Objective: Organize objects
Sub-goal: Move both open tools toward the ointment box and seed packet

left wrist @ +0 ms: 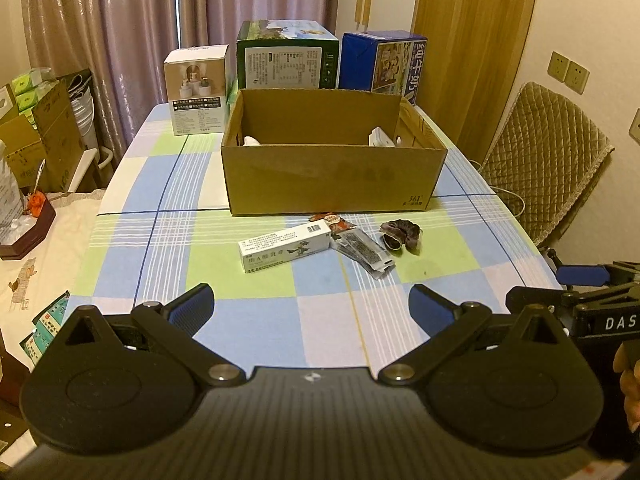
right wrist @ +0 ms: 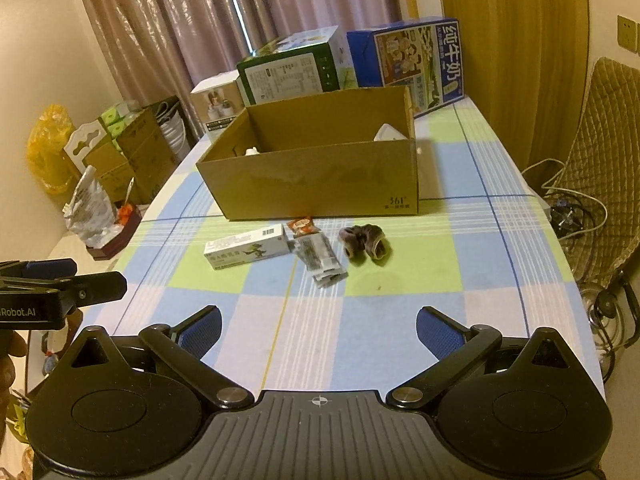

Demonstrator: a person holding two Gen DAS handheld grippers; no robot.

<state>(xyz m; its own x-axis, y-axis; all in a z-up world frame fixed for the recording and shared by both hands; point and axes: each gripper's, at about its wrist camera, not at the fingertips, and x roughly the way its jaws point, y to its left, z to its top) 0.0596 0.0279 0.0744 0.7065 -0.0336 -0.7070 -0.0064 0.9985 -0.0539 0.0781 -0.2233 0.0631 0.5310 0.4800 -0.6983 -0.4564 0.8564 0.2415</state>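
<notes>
Nearest, the left claw (left wrist: pixel 311 306) and the right claw (right wrist: pixel 319 330) hover over the near edge of the table (left wrist: pixel 248 332), each with its blue-padded fingers spread wide and nothing between them. The tabletop is a smooth checked cloth of blue, green and white squares. Just in front of the cardboard box (left wrist: pixel 334 178) lie three things in a row: a long white carton (left wrist: pixel 286 249) with small print too fine to read, touching a crinkled clear snack packet (left wrist: pixel 362 252), and beside that a dark bunched scrunchie (left wrist: pixel 401 235). The cardboard box is open-topped, plain brown; its near wall hides most of two white items inside. Behind it stand three printed cartons.
</notes>
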